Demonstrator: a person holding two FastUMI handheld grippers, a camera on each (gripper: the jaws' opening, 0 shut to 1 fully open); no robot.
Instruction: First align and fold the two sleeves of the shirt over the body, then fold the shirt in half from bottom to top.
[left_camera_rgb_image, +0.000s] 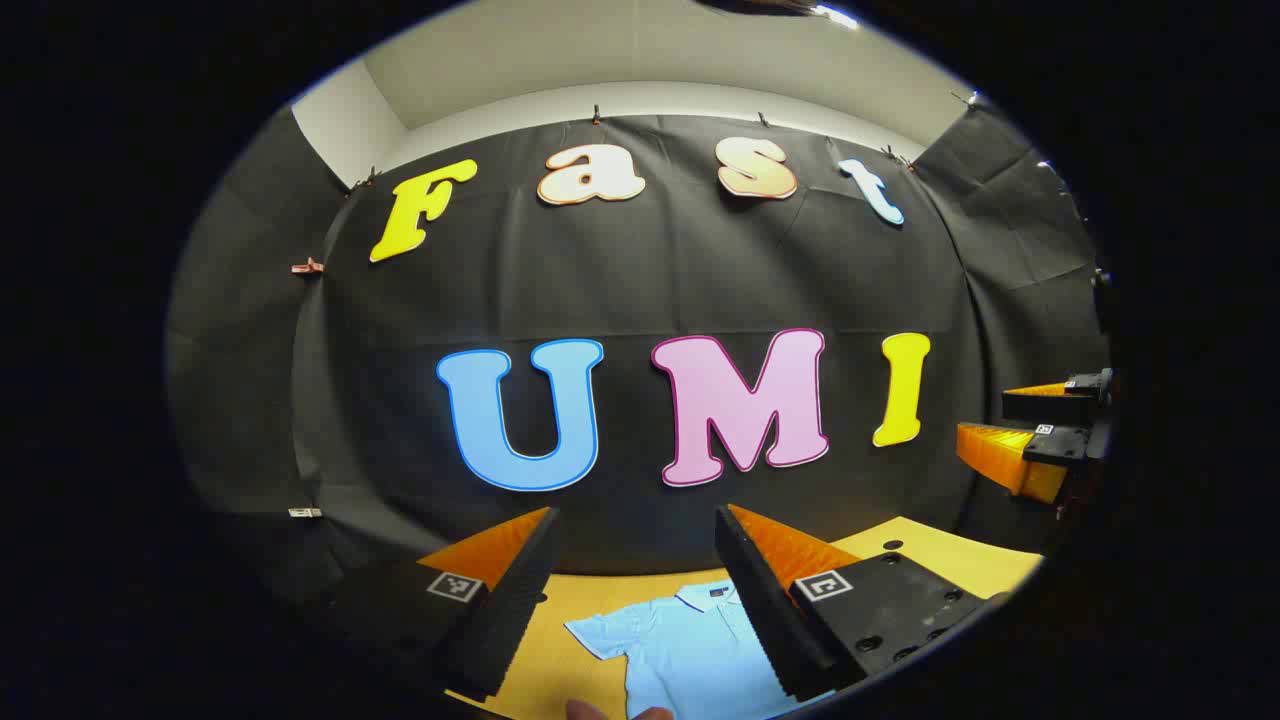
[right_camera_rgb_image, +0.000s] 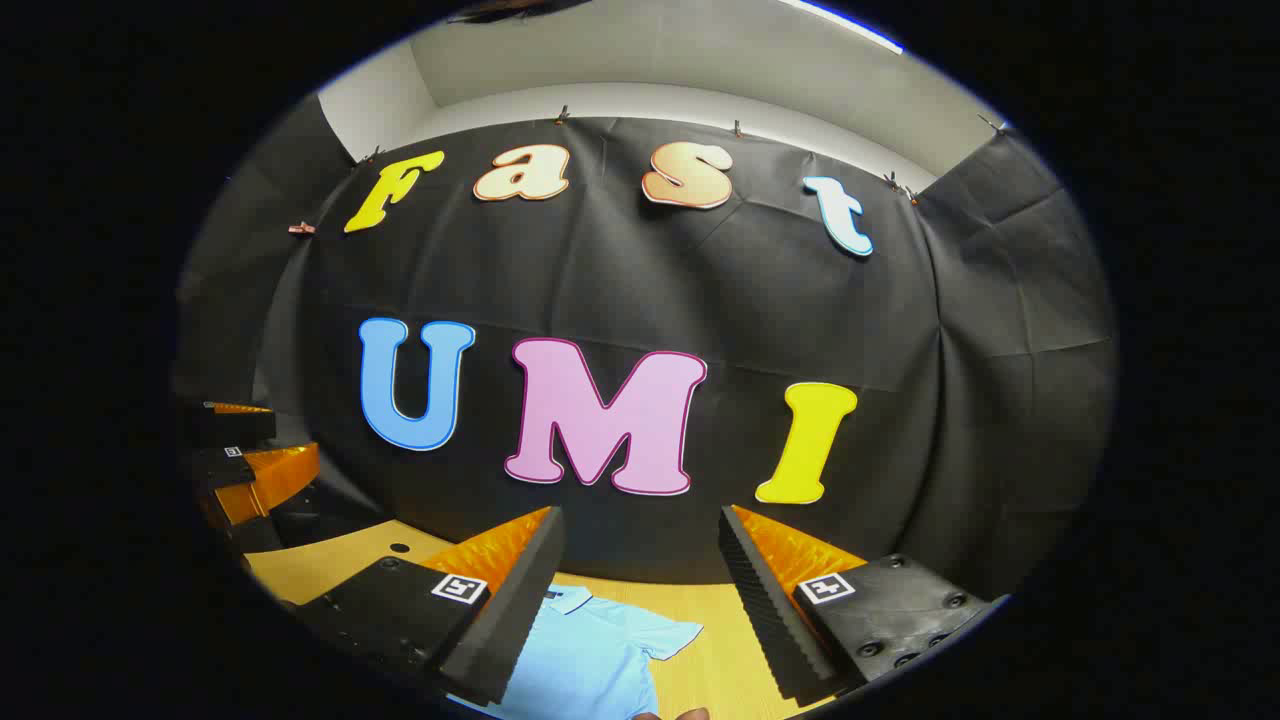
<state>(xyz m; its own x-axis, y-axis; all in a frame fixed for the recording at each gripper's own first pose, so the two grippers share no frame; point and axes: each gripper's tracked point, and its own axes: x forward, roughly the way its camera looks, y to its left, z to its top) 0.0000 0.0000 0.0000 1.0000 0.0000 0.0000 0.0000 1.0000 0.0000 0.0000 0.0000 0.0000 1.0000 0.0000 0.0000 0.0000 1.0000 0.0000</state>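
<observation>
Shirt flat on table | below both open jaws, untouched

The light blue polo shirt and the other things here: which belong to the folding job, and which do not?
Belonging to the job:
- light blue short-sleeved polo shirt, spread flat
- left gripper, open
- right gripper, open

Not part of it:
- wooden table
- black cloth wall
</observation>
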